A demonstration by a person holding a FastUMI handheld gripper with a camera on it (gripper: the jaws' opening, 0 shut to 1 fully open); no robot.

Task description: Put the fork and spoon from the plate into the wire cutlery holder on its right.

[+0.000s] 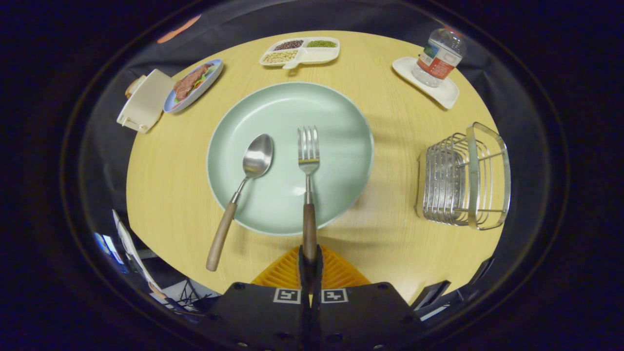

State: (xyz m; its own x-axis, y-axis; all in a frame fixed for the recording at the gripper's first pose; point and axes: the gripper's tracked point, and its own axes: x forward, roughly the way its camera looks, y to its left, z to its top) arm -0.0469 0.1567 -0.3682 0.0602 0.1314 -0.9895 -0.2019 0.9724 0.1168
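Observation:
A pale green plate (336,112) lies in the middle of the round wooden table. On it rest a spoon (257,155) and a fork (308,146), both with wooden handles that stick out over the plate's near rim. My gripper (310,258) is shut on the fork, both fingers pressing on the end of its wooden handle. The spoon lies to the left of the fingers, apart from them. The wire cutlery holder (463,178) stands to the right of the plate, near the table's right edge.
Beyond the plate sit a divided dish of beans (300,51), a blue plate with food (192,84), a cream box (141,100) at the far left, and a water bottle (438,56) on a white tray (446,92) at the far right.

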